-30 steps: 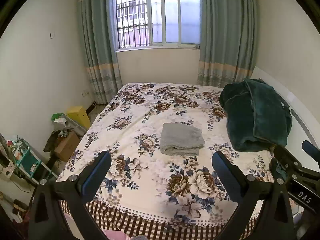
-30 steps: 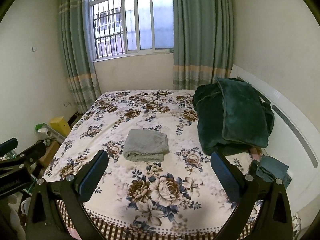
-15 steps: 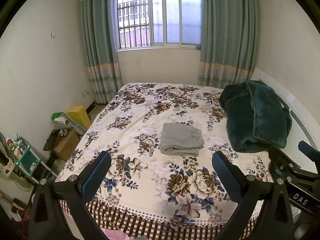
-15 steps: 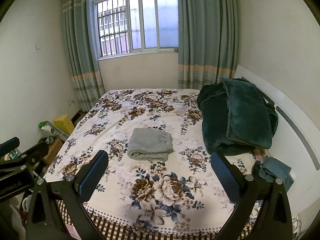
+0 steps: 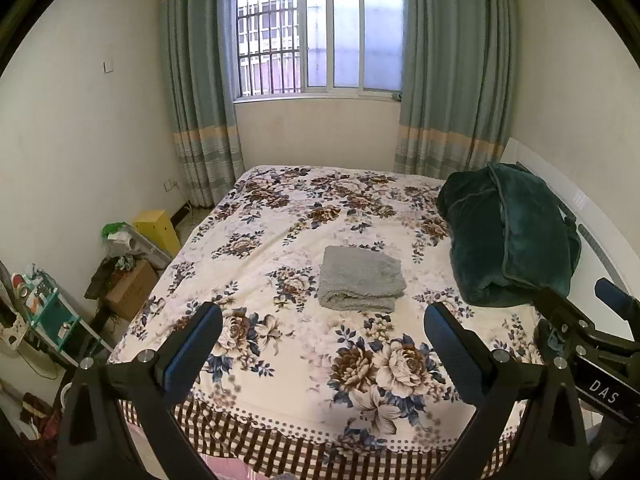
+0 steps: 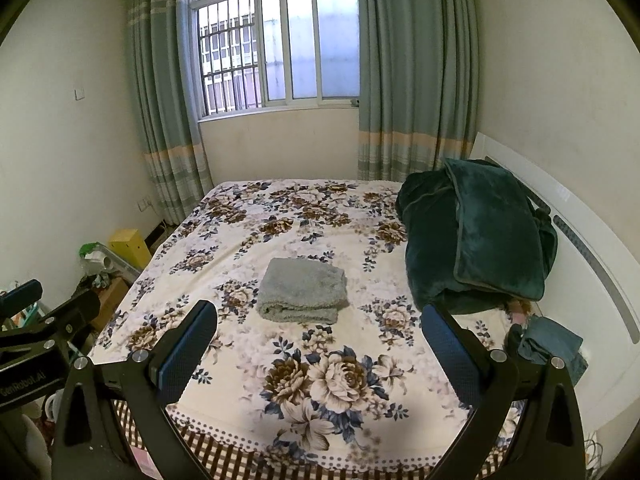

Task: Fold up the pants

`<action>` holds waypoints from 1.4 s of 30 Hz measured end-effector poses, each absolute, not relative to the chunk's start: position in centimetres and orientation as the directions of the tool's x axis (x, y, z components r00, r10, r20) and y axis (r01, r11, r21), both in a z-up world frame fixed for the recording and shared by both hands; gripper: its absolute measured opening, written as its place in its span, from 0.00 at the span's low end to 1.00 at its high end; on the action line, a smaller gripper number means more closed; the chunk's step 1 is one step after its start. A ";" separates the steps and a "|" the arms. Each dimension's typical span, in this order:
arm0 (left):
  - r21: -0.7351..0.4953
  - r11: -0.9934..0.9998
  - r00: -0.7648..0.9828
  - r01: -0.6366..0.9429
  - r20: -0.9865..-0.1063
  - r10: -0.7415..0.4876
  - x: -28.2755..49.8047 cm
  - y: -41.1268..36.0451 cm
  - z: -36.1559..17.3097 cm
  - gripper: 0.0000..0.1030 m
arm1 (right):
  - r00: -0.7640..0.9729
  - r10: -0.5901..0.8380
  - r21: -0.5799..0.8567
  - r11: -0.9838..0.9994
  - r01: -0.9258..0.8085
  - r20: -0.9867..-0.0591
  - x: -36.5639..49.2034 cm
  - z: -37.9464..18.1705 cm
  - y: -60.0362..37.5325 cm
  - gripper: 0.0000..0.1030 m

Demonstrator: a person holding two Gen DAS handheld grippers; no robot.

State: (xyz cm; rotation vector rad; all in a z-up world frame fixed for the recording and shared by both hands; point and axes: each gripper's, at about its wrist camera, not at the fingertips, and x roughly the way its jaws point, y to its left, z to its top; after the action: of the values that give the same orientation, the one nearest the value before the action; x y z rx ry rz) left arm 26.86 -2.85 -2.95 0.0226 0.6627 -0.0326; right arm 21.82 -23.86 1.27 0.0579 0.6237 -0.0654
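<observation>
The grey pants [image 5: 360,279] lie folded into a small thick rectangle in the middle of the floral bed [image 5: 280,216]. They also show in the right wrist view [image 6: 303,290]. My left gripper [image 5: 322,344] is open and empty, held back over the foot of the bed, well short of the pants. My right gripper [image 6: 318,344] is open and empty too, at a similar distance. The right gripper's body [image 5: 592,344] shows at the right edge of the left wrist view, and the left gripper's body [image 6: 36,340] at the left edge of the right wrist view.
A dark green blanket [image 5: 508,240] is piled at the bed's right side against a white headboard [image 6: 580,248]. A blue-grey cloth [image 6: 548,344] lies below it. Boxes and clutter [image 5: 128,260] fill the floor left of the bed. A curtained window [image 5: 320,40] is behind.
Both grippers have drawn back and risen slightly, so the bed and pants look a little farther off. The pants have not moved.
</observation>
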 end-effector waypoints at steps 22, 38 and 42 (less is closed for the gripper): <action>0.012 1.000 0.792 0.026 -0.610 -0.013 26.5 -3.0 -2.5 1.00 | 0.812 -0.038 0.043 0.996 0.078 -0.582 21.8 1.1 -23.2 1.00; 0.019 1.000 0.798 0.007 -0.603 0.006 25.7 -3.1 -1.6 1.00 | 0.813 -0.030 0.045 0.997 0.069 -0.582 21.8 1.0 -22.6 1.00; 0.020 1.000 0.801 0.001 -0.598 0.011 25.4 -3.2 -1.4 1.00 | 0.814 -0.029 0.048 0.996 0.069 -0.580 21.9 1.0 -22.4 1.00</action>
State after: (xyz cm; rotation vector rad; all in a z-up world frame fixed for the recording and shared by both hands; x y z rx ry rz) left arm 25.42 -3.16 -1.37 0.0198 0.6413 0.0052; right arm 21.86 -22.36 0.95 0.0677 0.6169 -0.0526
